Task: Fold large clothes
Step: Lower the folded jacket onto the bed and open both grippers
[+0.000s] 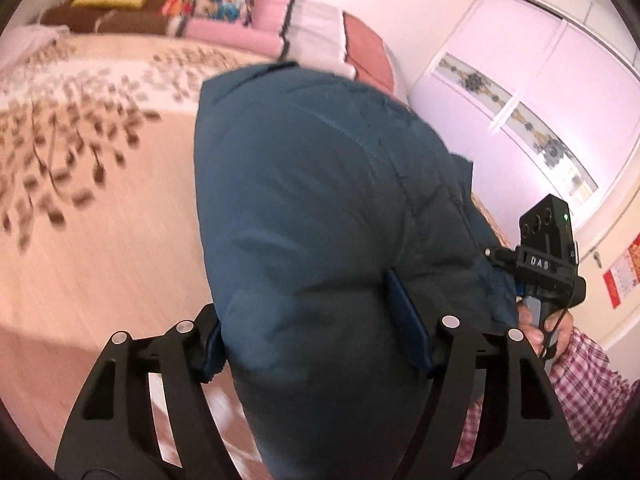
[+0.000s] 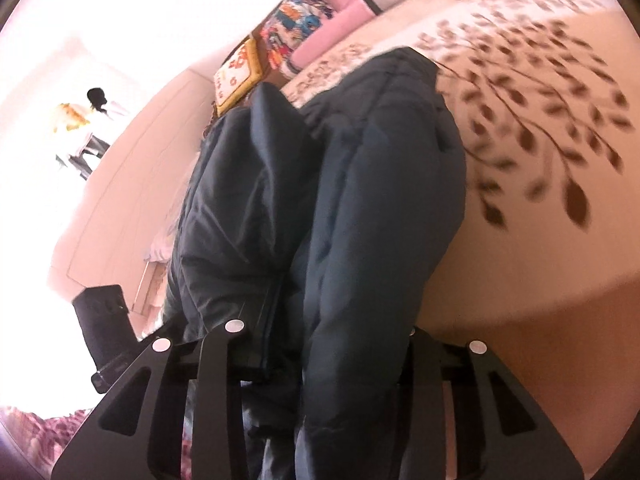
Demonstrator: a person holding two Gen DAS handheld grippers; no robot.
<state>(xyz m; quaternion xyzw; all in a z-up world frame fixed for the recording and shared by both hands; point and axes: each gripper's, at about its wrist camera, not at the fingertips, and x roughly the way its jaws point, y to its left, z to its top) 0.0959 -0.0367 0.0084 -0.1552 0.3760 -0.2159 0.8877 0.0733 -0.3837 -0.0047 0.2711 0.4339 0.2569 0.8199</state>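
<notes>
Leaf-printed bed (image 1: 100, 208) filled the frame's left; my puffy blue jacket (image 1: 320, 208) hung mid-frame, bulky, soft, probably slippery, best taken at a seamed edge. Left tool (image 1: 320, 344) and right tool (image 2: 320, 344) both clamped its padding.

I see a dark teal-blue padded jacket (image 1: 320, 200) at centre, black grippers at six o'clock. At nine o'clock lies a cream bedspread (image 1: 100, 240) with brown leaf sprigs. At twelve, pink, brown and multicoloured pillows (image 1: 224, 12); at four, a red-white checked sleeve (image 1: 588, 384).
</notes>
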